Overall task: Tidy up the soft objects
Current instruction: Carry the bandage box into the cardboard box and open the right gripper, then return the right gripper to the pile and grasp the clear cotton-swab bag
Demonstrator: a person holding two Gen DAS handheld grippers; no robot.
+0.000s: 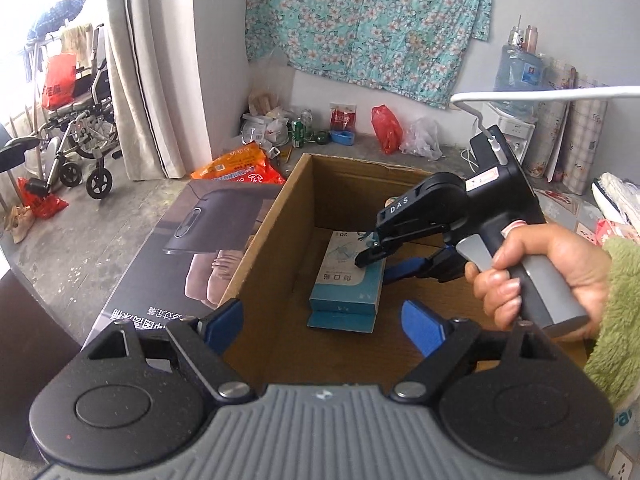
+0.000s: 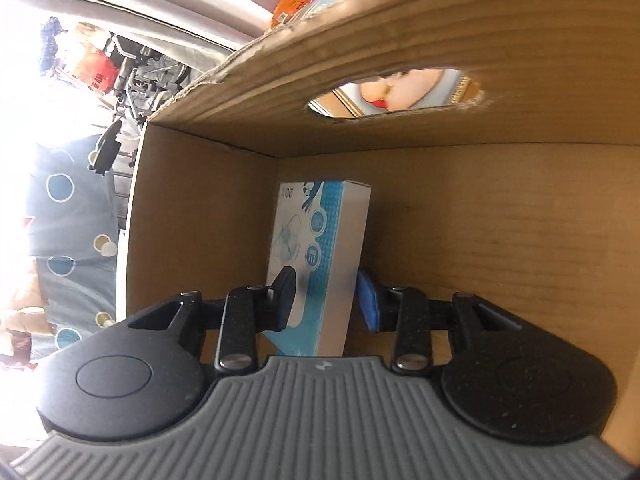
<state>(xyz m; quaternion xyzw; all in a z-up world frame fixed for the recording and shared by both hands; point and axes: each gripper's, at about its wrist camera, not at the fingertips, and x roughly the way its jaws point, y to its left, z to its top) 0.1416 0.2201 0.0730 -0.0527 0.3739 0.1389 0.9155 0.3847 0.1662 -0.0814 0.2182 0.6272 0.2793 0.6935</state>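
Left fingers (image 1: pixel 316 322) spread empty, right fingers (image 2: pixel 326 296) loosened around blue box (image 2: pixel 320 256), cardboard carton floor (image 1: pixel 420 300), cluttered room.

Blue-white packet (image 1: pixel 346 280) flat inside carton (image 1: pixel 280 216)

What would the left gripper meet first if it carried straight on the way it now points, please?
Probably the blue box lying in the cardboard box: the open left gripper points at it, though depth is hard to judge.

blown-out window glare, fisheye-curved edges
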